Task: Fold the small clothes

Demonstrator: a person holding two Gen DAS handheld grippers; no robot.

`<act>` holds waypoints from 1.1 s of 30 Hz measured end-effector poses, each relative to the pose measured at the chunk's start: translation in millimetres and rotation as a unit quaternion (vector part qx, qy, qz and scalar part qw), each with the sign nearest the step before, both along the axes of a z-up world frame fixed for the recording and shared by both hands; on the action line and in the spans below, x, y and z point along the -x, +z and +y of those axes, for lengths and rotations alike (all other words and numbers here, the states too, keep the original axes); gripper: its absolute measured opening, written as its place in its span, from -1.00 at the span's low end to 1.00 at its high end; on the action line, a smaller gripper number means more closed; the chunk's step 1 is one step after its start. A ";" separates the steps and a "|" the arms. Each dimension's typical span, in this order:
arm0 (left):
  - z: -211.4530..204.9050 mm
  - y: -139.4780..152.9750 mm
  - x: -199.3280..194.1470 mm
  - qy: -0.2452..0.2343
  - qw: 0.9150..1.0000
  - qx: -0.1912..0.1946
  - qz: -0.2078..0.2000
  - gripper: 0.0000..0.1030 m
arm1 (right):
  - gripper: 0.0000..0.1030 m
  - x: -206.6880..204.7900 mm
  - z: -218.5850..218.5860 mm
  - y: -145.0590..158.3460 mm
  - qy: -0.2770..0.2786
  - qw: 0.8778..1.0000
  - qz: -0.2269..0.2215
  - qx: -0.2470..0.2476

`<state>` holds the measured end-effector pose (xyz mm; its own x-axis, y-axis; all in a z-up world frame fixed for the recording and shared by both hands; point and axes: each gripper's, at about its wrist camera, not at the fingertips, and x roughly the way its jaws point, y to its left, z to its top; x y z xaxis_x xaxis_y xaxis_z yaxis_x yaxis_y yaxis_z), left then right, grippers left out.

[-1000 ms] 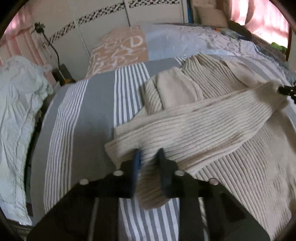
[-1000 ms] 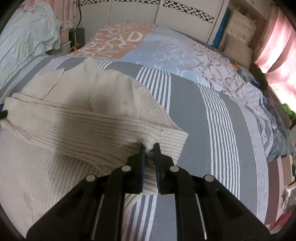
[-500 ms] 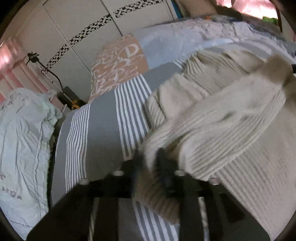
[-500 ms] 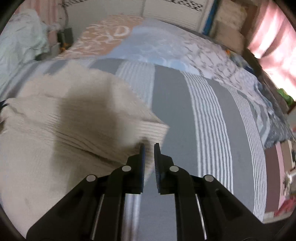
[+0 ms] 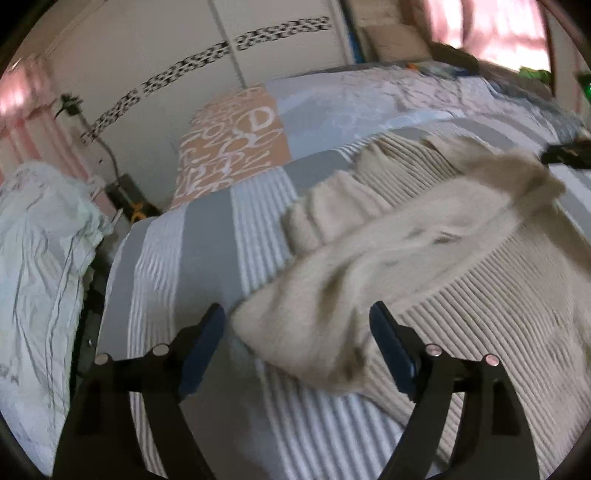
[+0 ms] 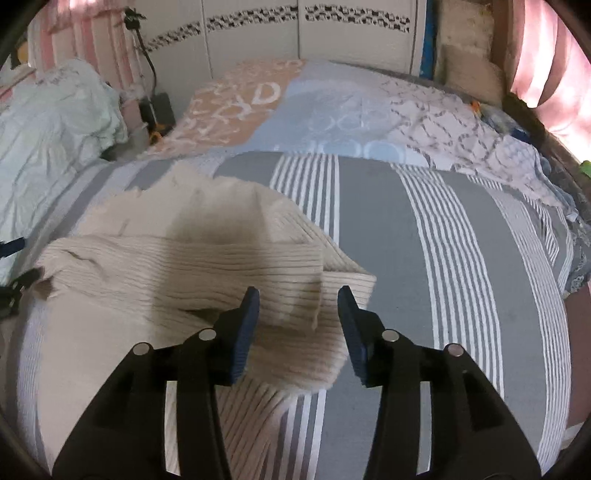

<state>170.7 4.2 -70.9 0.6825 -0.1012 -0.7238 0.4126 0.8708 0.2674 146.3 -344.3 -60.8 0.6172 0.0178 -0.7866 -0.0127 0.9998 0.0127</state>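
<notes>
A cream ribbed knit sweater (image 5: 424, 251) lies on the grey-and-white striped bed cover (image 5: 207, 240), with a folded band of fabric across its middle. My left gripper (image 5: 297, 343) is open, its blue-padded fingers straddling the left end of that band, which looks blurred and loose. In the right wrist view the sweater (image 6: 177, 258) fills the left half. My right gripper (image 6: 299, 317) is open just above the band's right end, near the sweater's ribbed edge. The other gripper's dark tip (image 5: 565, 153) shows at the far right of the left wrist view.
A pale green crumpled sheet (image 6: 48, 125) is heaped at the bed's left side. Patterned orange and blue bedding (image 6: 303, 103) lies beyond the sweater, before a white wardrobe (image 6: 295, 33). Striped cover (image 6: 443, 258) stretches to the right of the sweater.
Both grippers were shut on the ends of the sweater's band, carried it up and over, and have now opened and let it go; the fabric has dropped onto the sweater.
</notes>
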 end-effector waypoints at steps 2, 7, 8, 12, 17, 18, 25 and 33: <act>-10.8 -10.1 -0.1 -0.009 1.000 -0.020 0.003 0.58 | -0.09 -11.1 0.1 -12.4 -0.002 1.000 0.023 -0.013; -13.0 -20.1 -6.0 -0.015 1.000 -0.021 0.013 0.58 | -0.86 -5.7 14.8 -10.8 0.026 1.000 0.007 -0.004; -10.8 -17.7 -5.7 -0.017 1.000 -0.014 0.012 0.58 | -0.86 -0.2 12.8 -4.2 0.028 1.000 -0.007 -0.005; -2.1 -0.5 7.0 -0.046 0.999 0.018 0.003 0.58 | -0.87 29.9 -3.6 28.1 0.016 0.999 -0.039 -0.025; 1.5 9.5 6.5 -0.042 0.999 0.021 -0.007 0.58 | -0.83 22.1 -28.1 -4.2 -0.025 0.999 0.028 -0.003; 3.3 10.6 1.7 -0.029 0.999 0.029 -0.003 0.58 | -0.74 20.1 -30.0 -14.5 -0.026 0.999 0.043 -0.002; -8.1 15.4 -11.5 0.034 0.999 0.025 -0.015 0.58 | 0.13 48.4 0.2 25.7 -0.040 0.991 -0.092 0.094; -35.1 -21.1 -21.4 0.072 0.996 -0.044 -0.023 0.61 | -0.11 21.3 77.5 -23.5 0.100 0.991 -0.057 0.074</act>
<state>192.1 -30.9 -92.0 0.7183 0.0628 -0.6929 0.2708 0.8922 0.3615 125.0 -266.8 -84.3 0.6981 0.0391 -0.7150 -0.2040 0.9680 -0.1463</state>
